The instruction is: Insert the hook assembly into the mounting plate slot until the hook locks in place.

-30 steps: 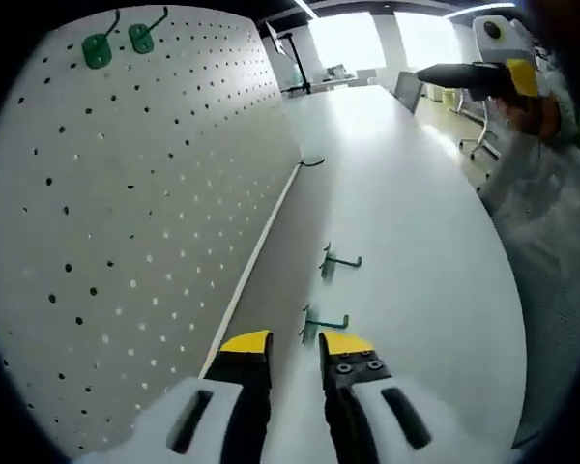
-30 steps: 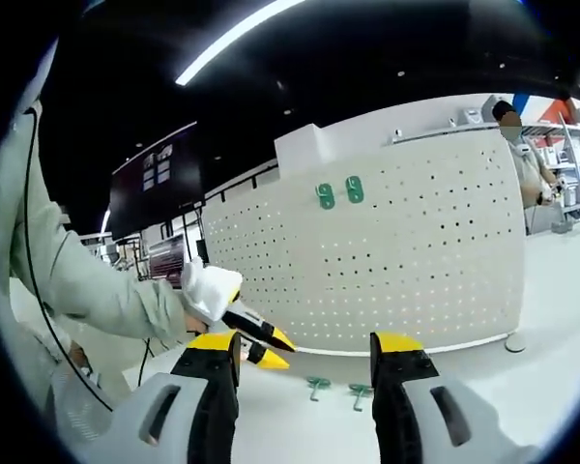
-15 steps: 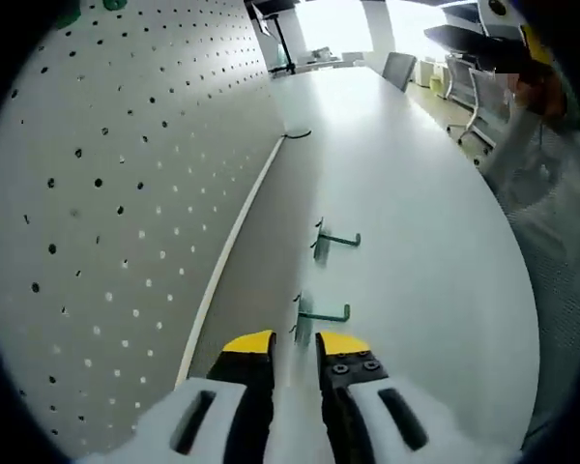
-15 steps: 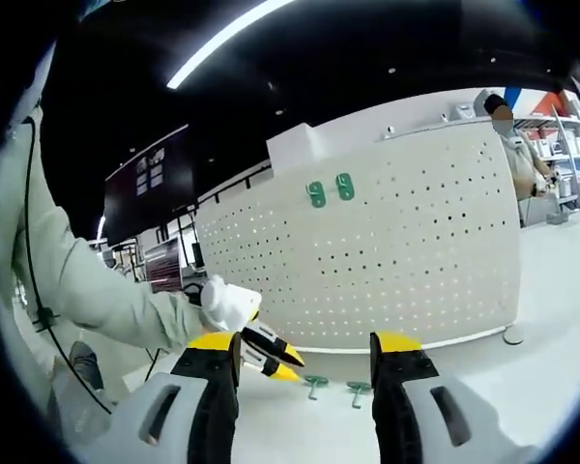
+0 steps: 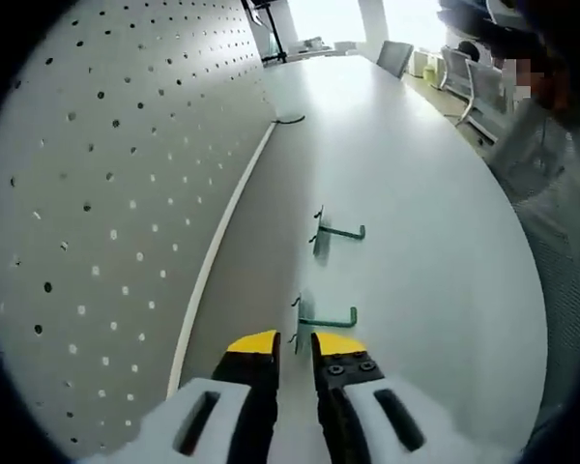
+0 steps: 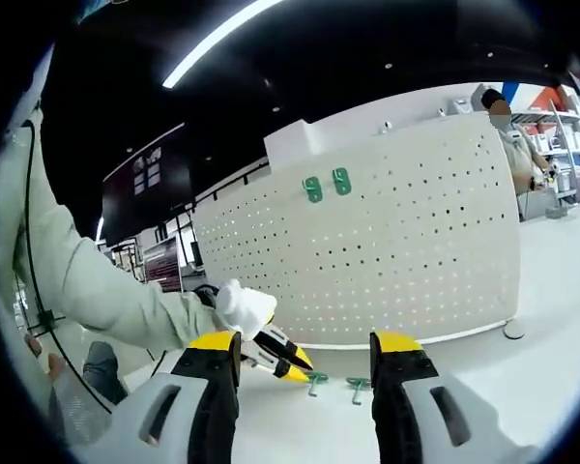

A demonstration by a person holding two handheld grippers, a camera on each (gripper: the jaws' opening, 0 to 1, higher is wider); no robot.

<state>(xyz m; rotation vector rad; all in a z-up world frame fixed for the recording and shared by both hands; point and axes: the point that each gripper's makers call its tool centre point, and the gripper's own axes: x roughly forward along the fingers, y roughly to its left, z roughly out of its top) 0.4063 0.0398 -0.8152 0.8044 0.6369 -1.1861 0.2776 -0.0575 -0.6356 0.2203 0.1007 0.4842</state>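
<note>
A big white board (image 6: 387, 251) full of little holes stands up on a long white table (image 5: 416, 164). It stands up so hooks can hang from its holes. Two green hooks (image 6: 327, 184) already sit high on the board.

The left claw (image 5: 294, 346) is low on the table, near the bottom edge of the board. Its two yellow tips are close together, with only a thin gap between them. The near hook (image 5: 324, 319) lies flat on the table right at those tips. The tips do not look closed on it yet. I think the claw is low like this so it can pinch the hook.

The other hook (image 5: 336, 232) lies flat too, a bit farther along the board from the near one.

The right claw (image 6: 307, 340) is held back from the board and is wide open, holding nothing. It looks at the whole board, so everything stays in sight.

The hook is not in the board yet.
</note>
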